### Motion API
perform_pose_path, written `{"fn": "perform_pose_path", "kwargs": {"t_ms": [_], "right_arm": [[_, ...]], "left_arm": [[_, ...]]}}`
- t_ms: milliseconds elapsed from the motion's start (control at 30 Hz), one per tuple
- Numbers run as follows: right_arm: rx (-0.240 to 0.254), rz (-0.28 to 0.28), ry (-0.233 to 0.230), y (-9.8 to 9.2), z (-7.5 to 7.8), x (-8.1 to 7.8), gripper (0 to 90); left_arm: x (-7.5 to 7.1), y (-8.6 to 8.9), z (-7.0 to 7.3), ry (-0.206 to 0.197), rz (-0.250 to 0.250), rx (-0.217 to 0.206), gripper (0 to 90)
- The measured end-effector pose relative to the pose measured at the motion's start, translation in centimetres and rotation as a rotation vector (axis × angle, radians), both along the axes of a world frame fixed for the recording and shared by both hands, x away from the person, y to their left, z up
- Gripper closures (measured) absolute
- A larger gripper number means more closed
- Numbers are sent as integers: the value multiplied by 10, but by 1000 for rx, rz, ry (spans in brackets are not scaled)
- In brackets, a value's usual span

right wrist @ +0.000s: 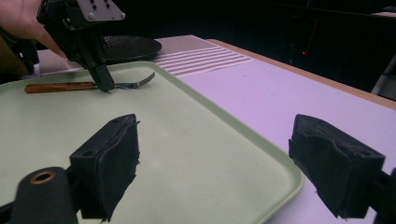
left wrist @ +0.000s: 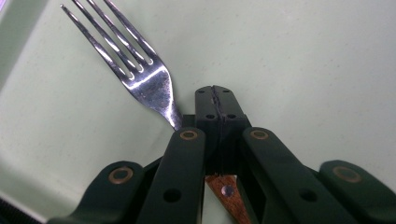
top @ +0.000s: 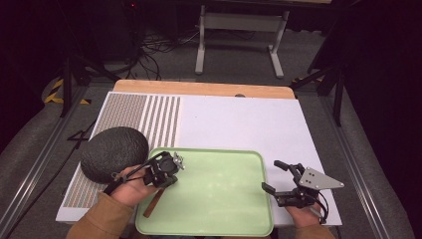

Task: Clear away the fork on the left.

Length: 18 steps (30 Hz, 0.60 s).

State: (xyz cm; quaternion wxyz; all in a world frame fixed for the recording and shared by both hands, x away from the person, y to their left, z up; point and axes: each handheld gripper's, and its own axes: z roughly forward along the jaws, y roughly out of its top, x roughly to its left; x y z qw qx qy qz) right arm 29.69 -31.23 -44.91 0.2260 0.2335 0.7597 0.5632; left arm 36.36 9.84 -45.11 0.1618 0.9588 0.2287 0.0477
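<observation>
Left gripper (left wrist: 218, 100) jaws pressed together on the neck of a steel fork with a brown wooden handle (left wrist: 140, 70), tines lying over the smooth pale-green plastic tray (top: 219, 199) near its left rim. Right gripper (top: 278, 177) jaws spread, holding nothing, just beside the tray's right edge. Dark round textured dish (top: 113, 153) lies left of the tray, on the white mat (top: 239, 124).

Pale green tray (top: 219, 199), steel-grey fork (left wrist: 140, 79) with brown handle, dark, perhaps speckled plate (top: 114, 153), black tongs (left wrist: 217, 105).
</observation>
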Motion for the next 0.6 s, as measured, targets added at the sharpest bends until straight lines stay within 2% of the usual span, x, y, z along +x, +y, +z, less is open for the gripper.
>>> {"fn": "perform_pose_path", "kwargs": {"t_ms": [600], "right_arm": [[-1,25,-4,6,1,9,162]], "left_arm": [[4,28,0,3,92,-3,898]]}}
